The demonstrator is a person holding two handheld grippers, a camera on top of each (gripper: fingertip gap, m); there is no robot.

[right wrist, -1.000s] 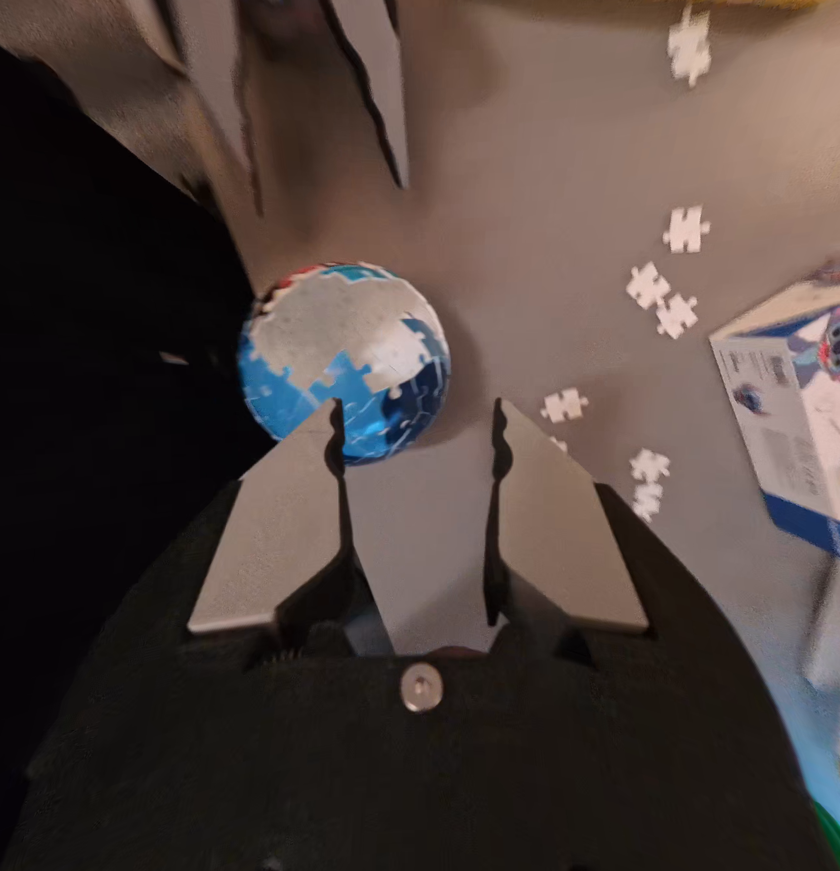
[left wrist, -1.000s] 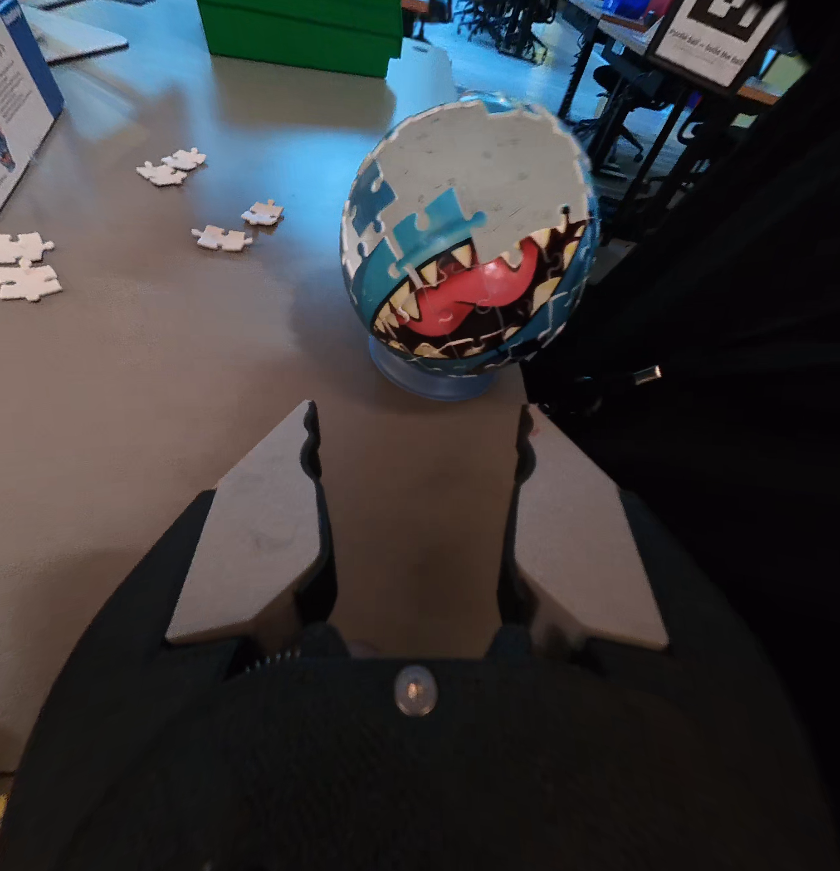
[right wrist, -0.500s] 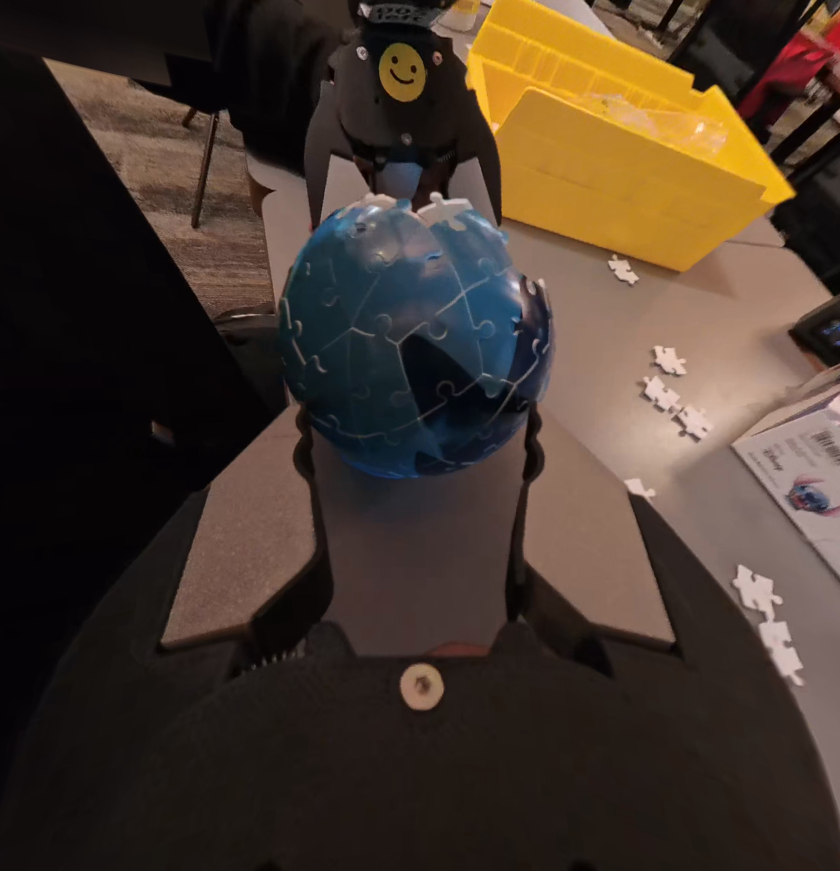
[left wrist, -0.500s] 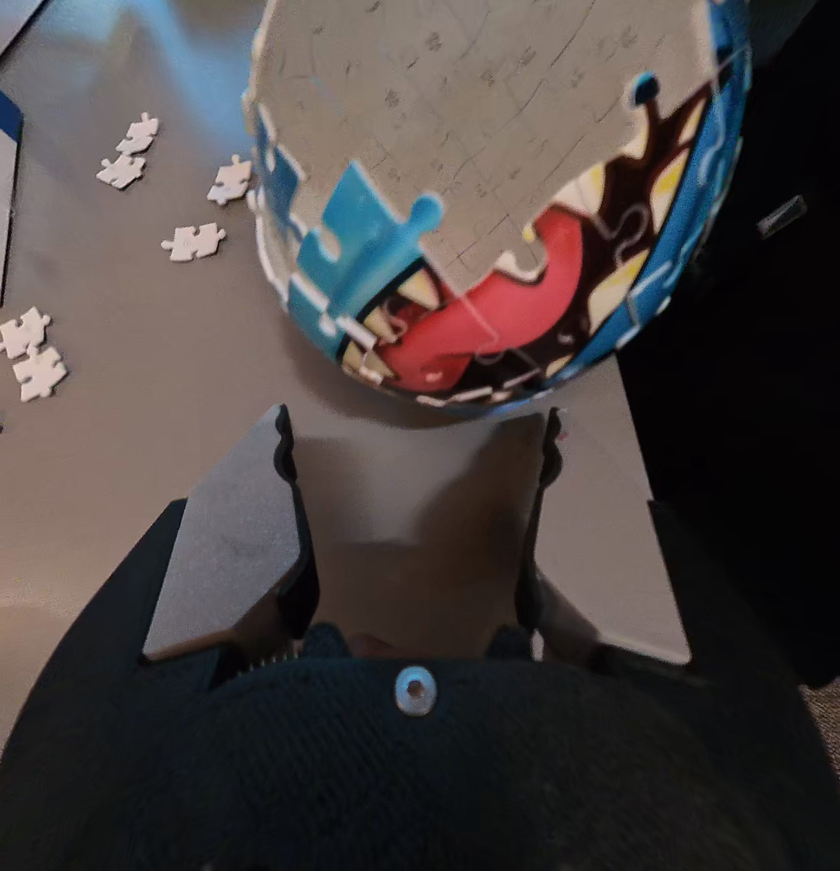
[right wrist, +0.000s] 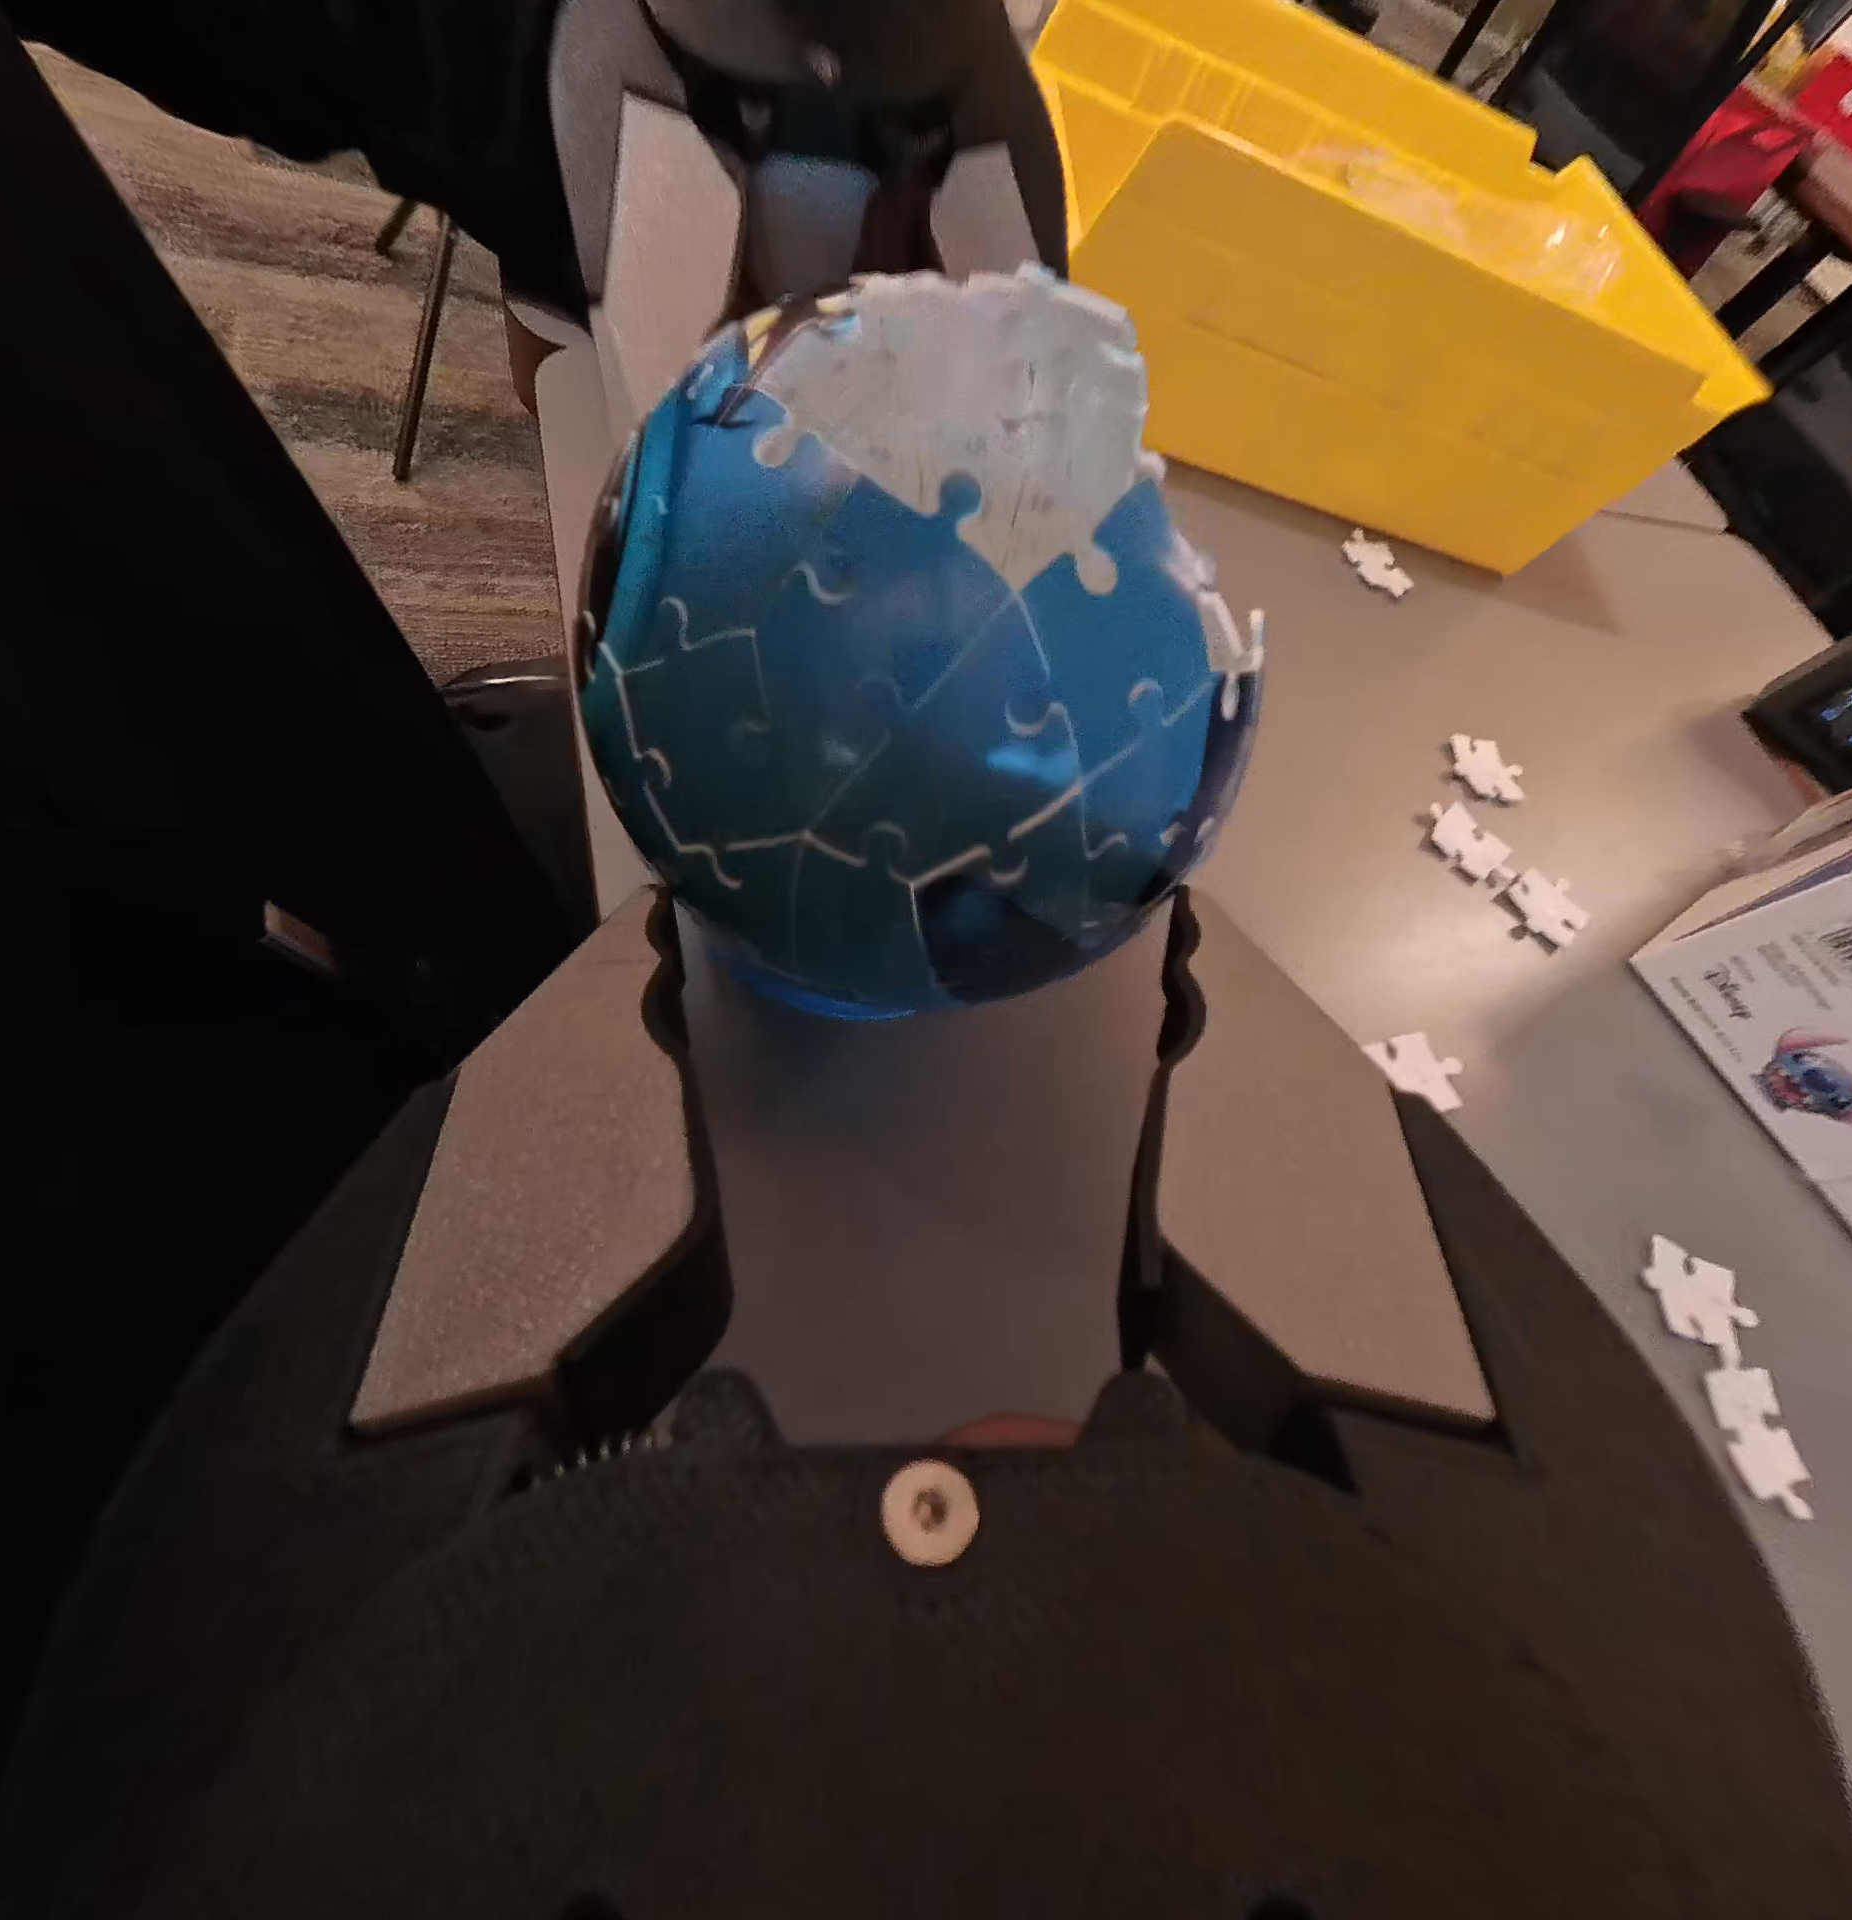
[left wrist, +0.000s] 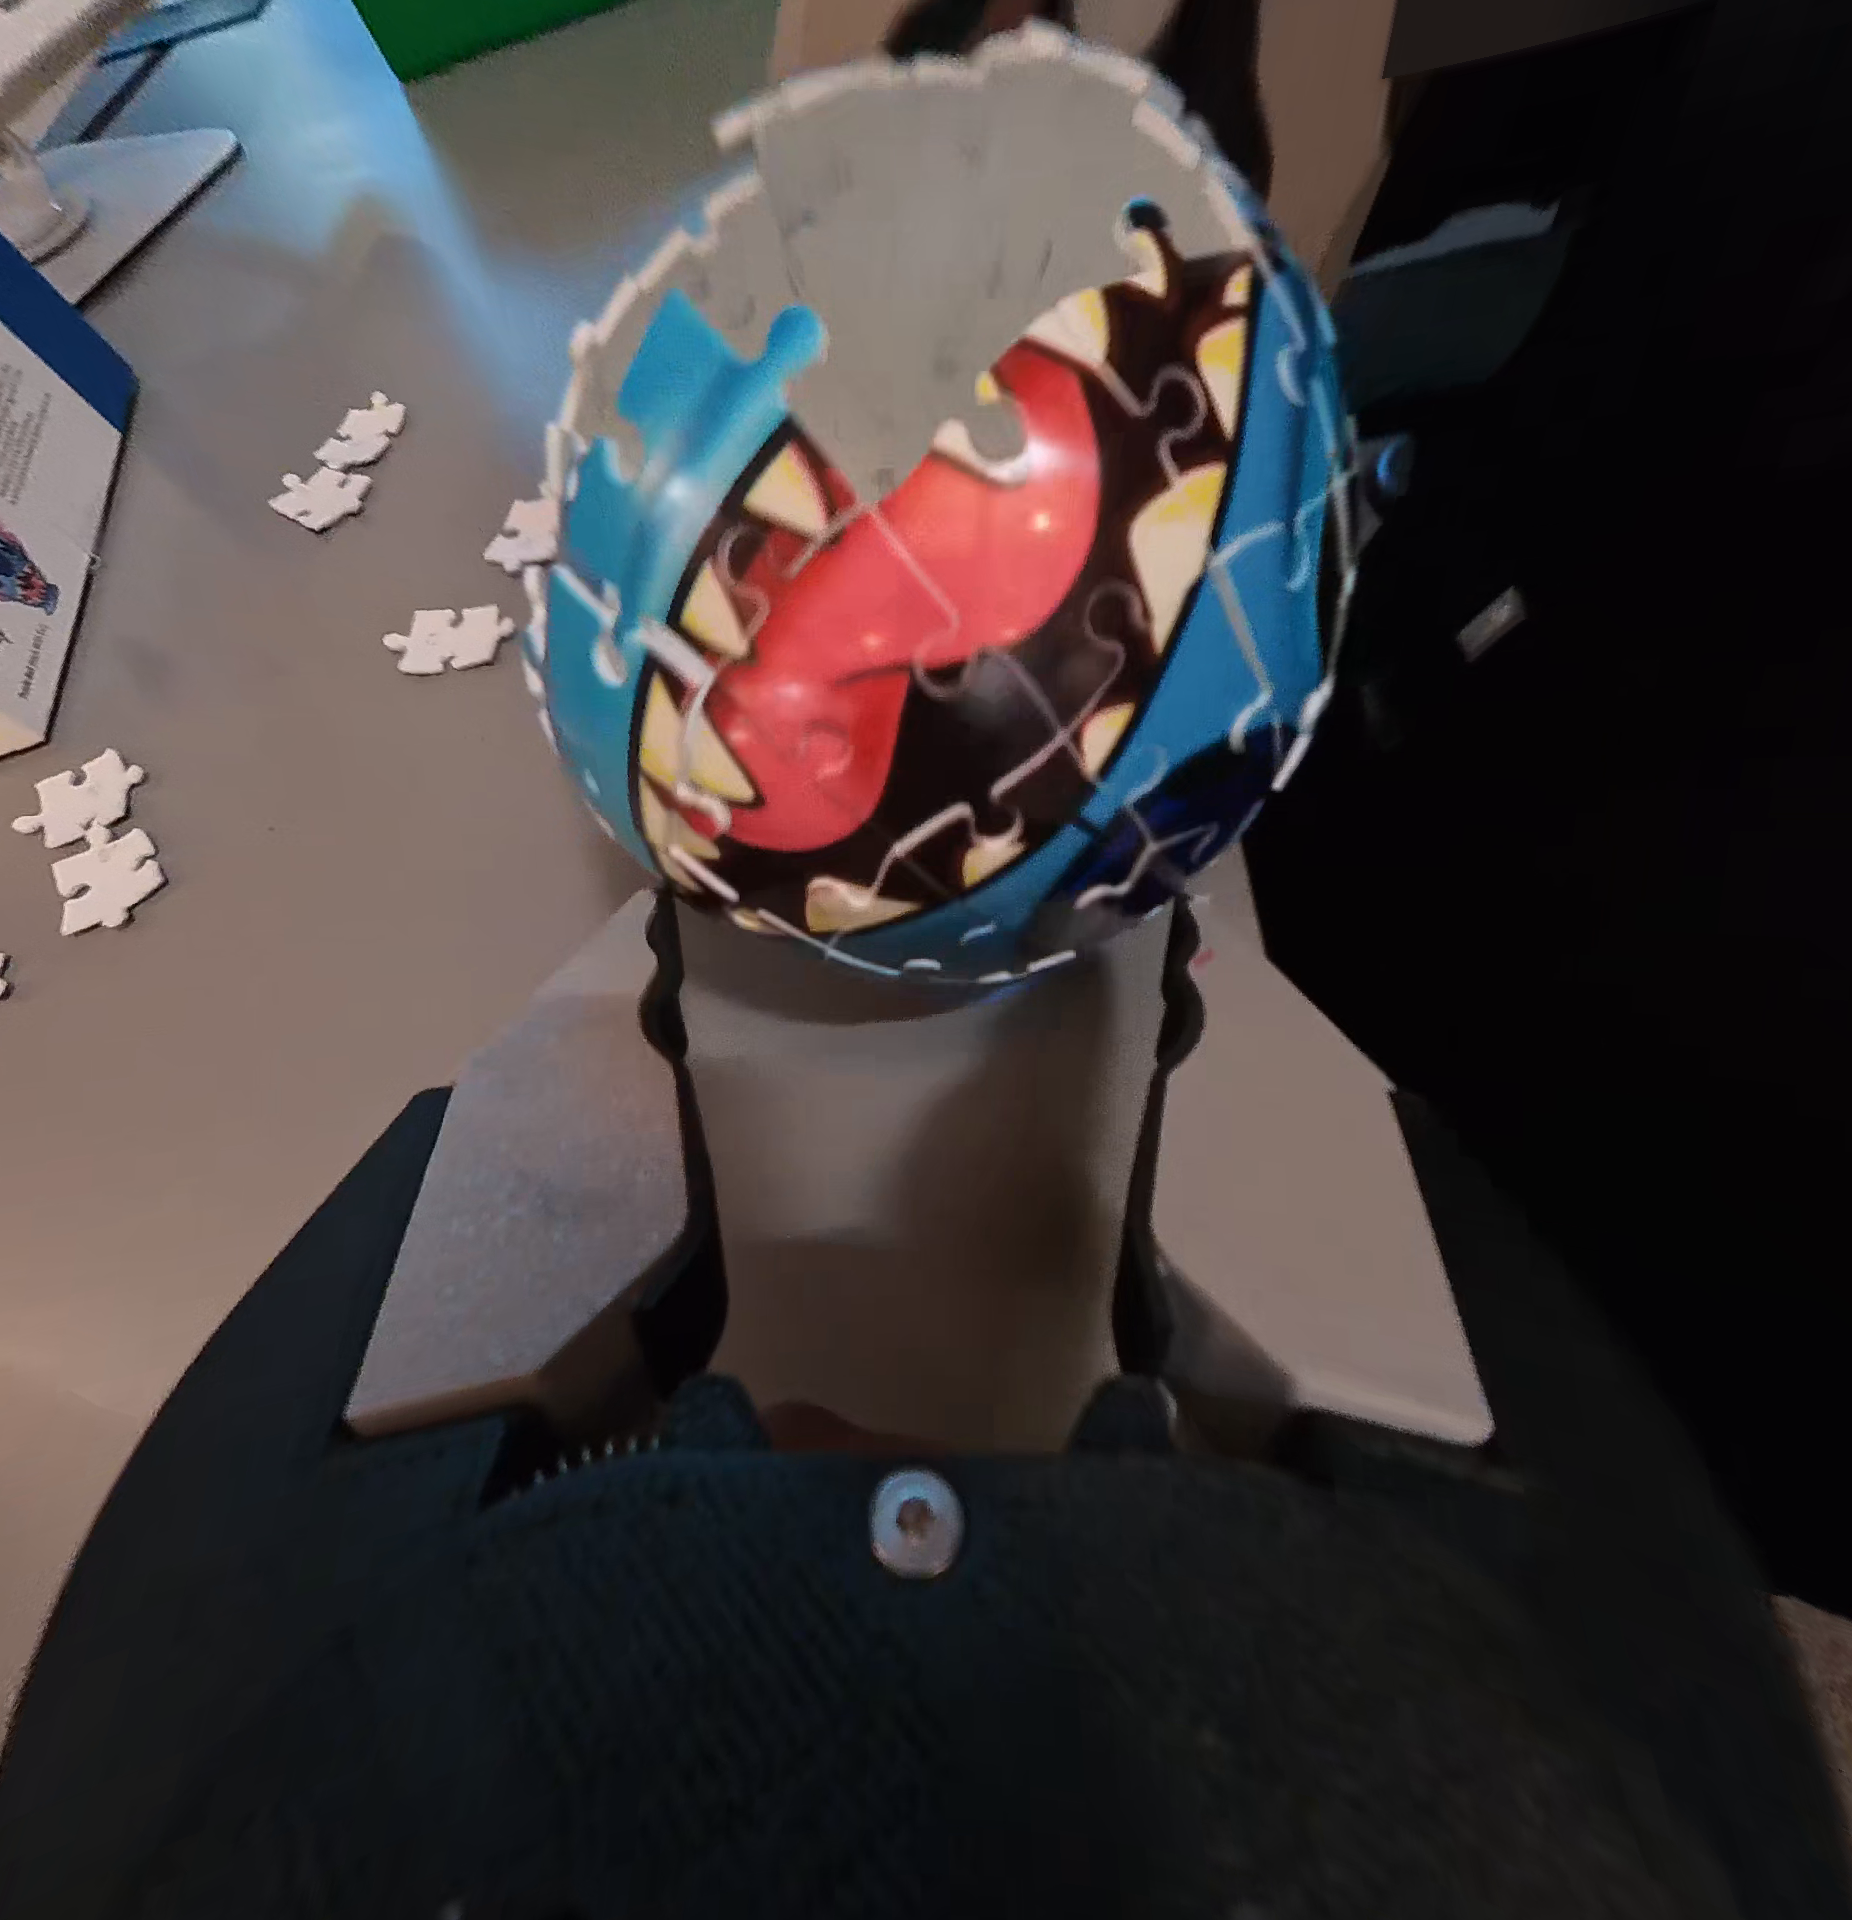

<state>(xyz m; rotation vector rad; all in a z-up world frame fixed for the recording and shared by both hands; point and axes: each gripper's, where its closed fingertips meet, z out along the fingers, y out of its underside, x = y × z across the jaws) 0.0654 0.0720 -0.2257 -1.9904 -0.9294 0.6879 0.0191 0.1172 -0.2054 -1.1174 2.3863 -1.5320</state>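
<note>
Both grippers have closed in on the puzzle ball since a second ago: then it stood well ahead of the left gripper on a blue stand, and now it sits right at both sets of fingertips, which span its lower half.

Nearest in the left wrist view, the fingers are spread wide, their tips at the underside of the puzzle ball at 12 o'clock; whether they press it or only flank it I cannot tell. The toothy mouth and red tongue face this camera, with an unfinished opening at the top showing the pale inside of the shell. The right gripper comes from the opposite side, equally spread, its tips at the ball's blue lower edge; contact is again unclear. Opposed like this, the two would cradle the round shell from both sides, probably because it would roll or flex under a single pinch.

Loose white puzzle pieces lie face down on the grey table at 9 to 10 o'clock, beside a printed box. Farther off in the right wrist view, at 1 o'clock, a yellow bin holds what looks like a clear plastic bag; its contents are too blurred to name.
</note>
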